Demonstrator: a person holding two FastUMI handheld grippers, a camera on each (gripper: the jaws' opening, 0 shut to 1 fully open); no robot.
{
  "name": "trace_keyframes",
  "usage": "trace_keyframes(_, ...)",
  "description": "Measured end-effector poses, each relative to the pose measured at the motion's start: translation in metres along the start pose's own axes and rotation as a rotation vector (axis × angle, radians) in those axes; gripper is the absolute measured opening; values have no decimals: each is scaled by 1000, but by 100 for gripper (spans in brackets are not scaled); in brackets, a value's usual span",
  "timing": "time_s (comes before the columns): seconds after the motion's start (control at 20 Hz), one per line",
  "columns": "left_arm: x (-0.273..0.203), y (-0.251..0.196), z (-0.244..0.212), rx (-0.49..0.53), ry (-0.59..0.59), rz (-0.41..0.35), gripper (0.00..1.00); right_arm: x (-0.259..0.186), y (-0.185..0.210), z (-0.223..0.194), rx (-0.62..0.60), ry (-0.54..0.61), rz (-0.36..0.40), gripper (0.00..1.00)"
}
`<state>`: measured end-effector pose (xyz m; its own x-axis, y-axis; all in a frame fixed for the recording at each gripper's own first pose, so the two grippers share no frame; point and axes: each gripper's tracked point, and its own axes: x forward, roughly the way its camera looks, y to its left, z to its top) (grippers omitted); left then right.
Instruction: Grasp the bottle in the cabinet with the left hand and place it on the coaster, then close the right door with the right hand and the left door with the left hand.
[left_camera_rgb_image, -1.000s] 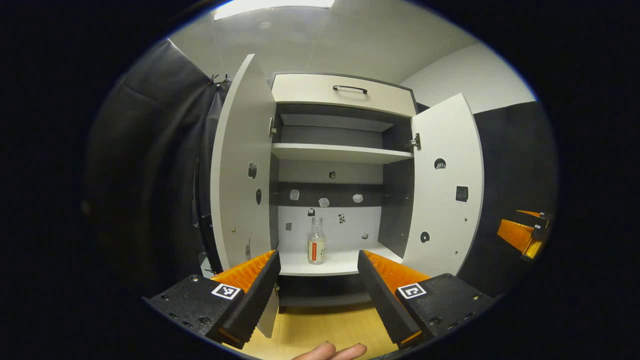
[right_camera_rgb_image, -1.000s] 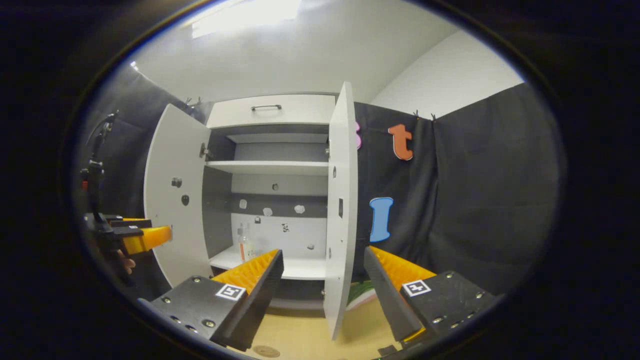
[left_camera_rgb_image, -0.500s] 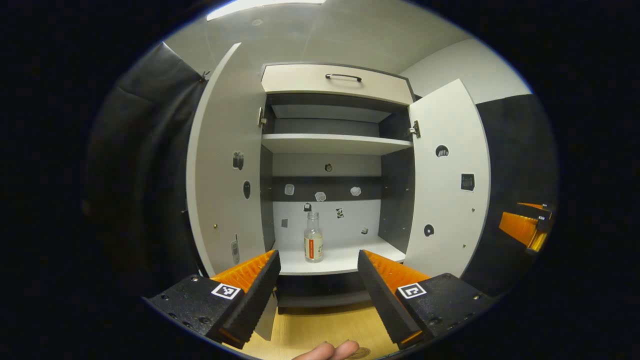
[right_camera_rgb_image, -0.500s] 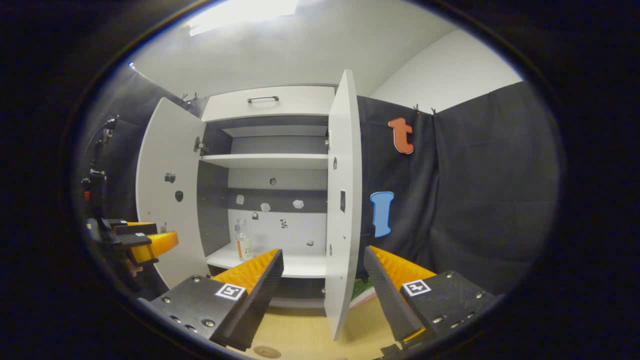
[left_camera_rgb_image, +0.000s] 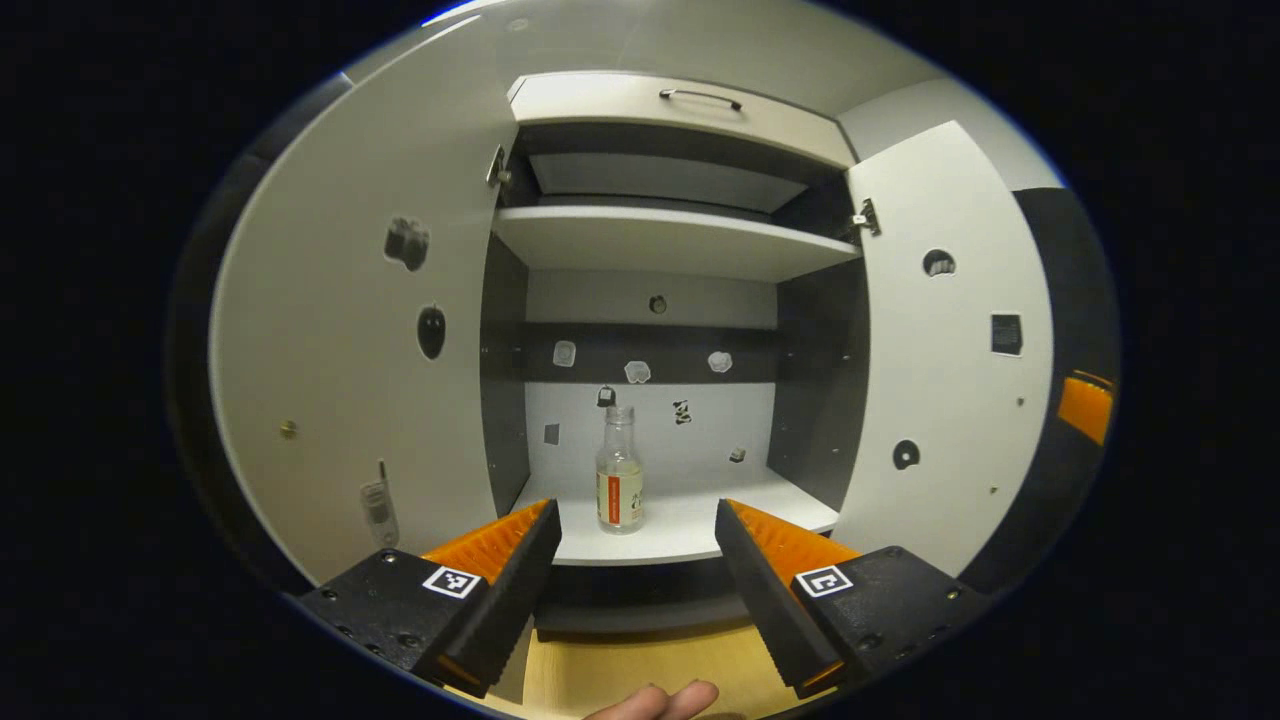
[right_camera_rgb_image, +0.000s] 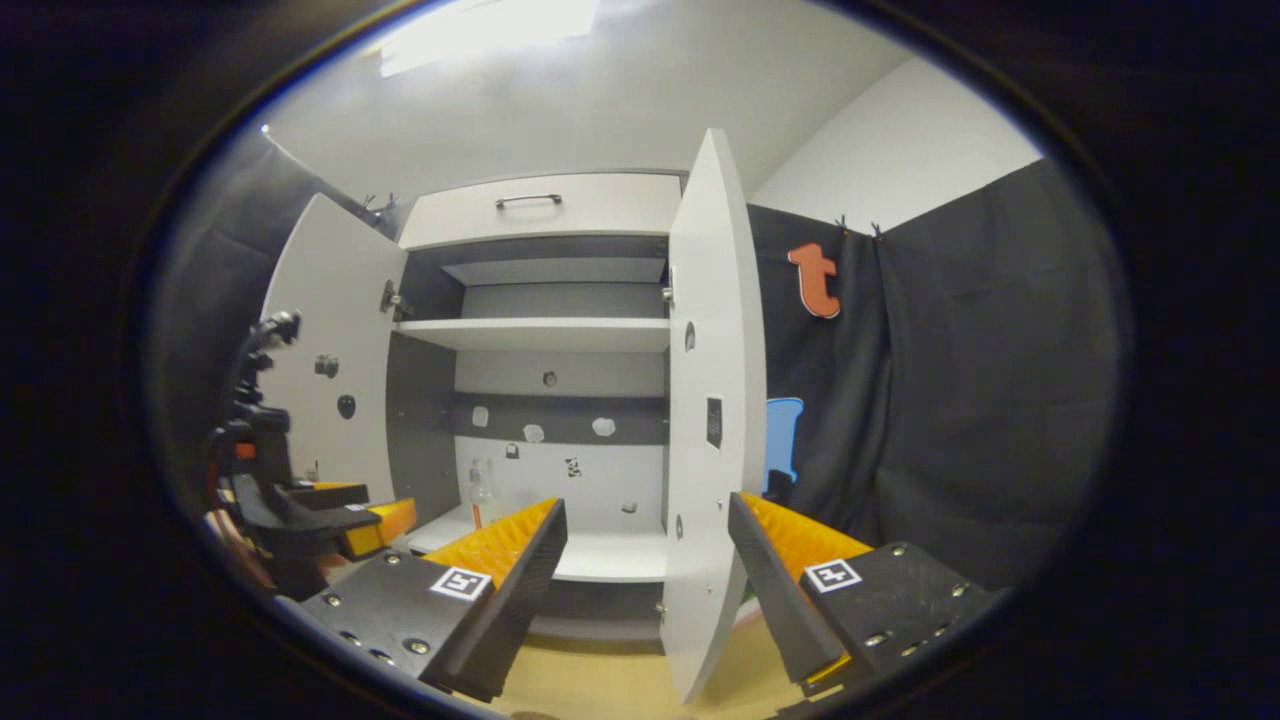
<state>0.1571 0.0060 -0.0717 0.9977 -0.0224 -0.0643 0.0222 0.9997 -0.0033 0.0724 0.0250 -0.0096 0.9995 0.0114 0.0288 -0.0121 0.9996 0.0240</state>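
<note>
A small clear bottle (left_camera_rgb_image: 620, 472) with an orange-and-white label stands upright on the cabinet's lower shelf (left_camera_rgb_image: 690, 530), left of centre. My left gripper (left_camera_rgb_image: 632, 580) is open, just short of the shelf's front edge, with the bottle lined up slightly left of the gap. Both doors stand wide: the left door (left_camera_rgb_image: 370, 340) and the right door (left_camera_rgb_image: 950, 350). In the right gripper view the bottle (right_camera_rgb_image: 482, 493) peeks out behind my own finger, and my right gripper (right_camera_rgb_image: 645, 590) is open with the right door's edge (right_camera_rgb_image: 710, 420) between its fingers, farther off. The left gripper (right_camera_rgb_image: 350, 515) shows at the lower left.
An upper shelf (left_camera_rgb_image: 670, 245) and a drawer with a dark handle (left_camera_rgb_image: 700, 96) sit above. Small stickers dot the back panel and doors. A light wooden tabletop (left_camera_rgb_image: 640, 670) lies below the cabinet. A fingertip (left_camera_rgb_image: 655, 702) shows at the bottom edge.
My left gripper has moved forward toward the cabinet, so the bottle and doors loom larger. The right gripper has drifted closer to the right door. Both stay open.
</note>
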Motion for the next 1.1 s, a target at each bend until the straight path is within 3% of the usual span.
trace_keyframes(0.4, 151, 18, -43, -33, -49, 8, 99, 5, 13, 1, -28, -41, -27, 98)
trace_keyframes(0.55, 186, 22, -61, -37, 11, 22, 98, -6, 10, 0, -36, -47, -69, 98)
trace_keyframes(0.6, 197, 22, -66, -42, 26, 20, 99, -11, 9, -1, -40, -50, -79, 93)
trace_keyframes(0.7, 217, 24, -76, -18, 54, 24, 99, -21, 8, -4, -47, -49, -104, 100)
trace_keyframes(0.85, 241, 40, -88, 56, 81, 86, 99, -40, 9, -13, -53, -13, -137, 98)
trace_keyframes(0.9, 245, 39, -88, 76, 86, 72, 99, -45, 12, -14, -62, -8, -142, 98)
trace_keyframes(0.95, 244, 31, -90, 81, 97, 42, 98, -50, 12, -17, -66, 2, -152, 98)
trace_keyframes(1.05, 241, 23, -89, 64, 94, 6, 80, -56, 11, -26, -54, 17, -174, 98)
trace_keyframes(1.1, 236, 18, -85, 57, 77, -3, 80, -59, 12, -28, -48, 17, -175, 94)
